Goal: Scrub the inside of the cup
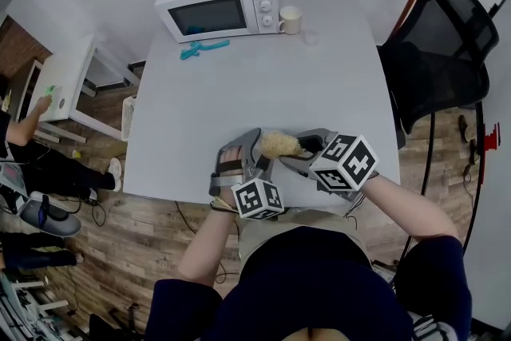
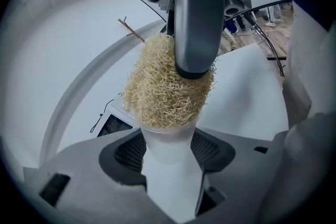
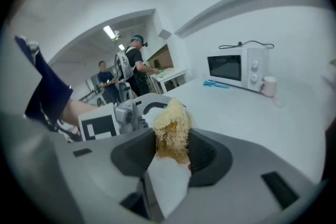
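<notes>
A frosted translucent cup [image 2: 167, 140] sits between the jaws of my left gripper [image 2: 167, 153], which is shut on it. A tan loofah scrubber [image 2: 167, 86] is stuffed into the cup's mouth and bulges out of it. My right gripper [image 3: 170, 152] is shut on the loofah scrubber [image 3: 170, 131], and one of its dark fingers [image 2: 198, 18] lies over the scrubber. In the head view the two grippers meet just above the table's front edge: left gripper [image 1: 246, 160], right gripper [image 1: 310, 149], loofah scrubber [image 1: 279, 144] between them. The cup is mostly hidden there.
A white microwave [image 1: 219, 8] stands at the back of the grey table [image 1: 239, 92], with a cream mug [image 1: 290, 20] beside it and a teal tool [image 1: 204, 49] in front. A black office chair [image 1: 443, 52] is at the right. People [image 3: 134, 63] stand by a far table.
</notes>
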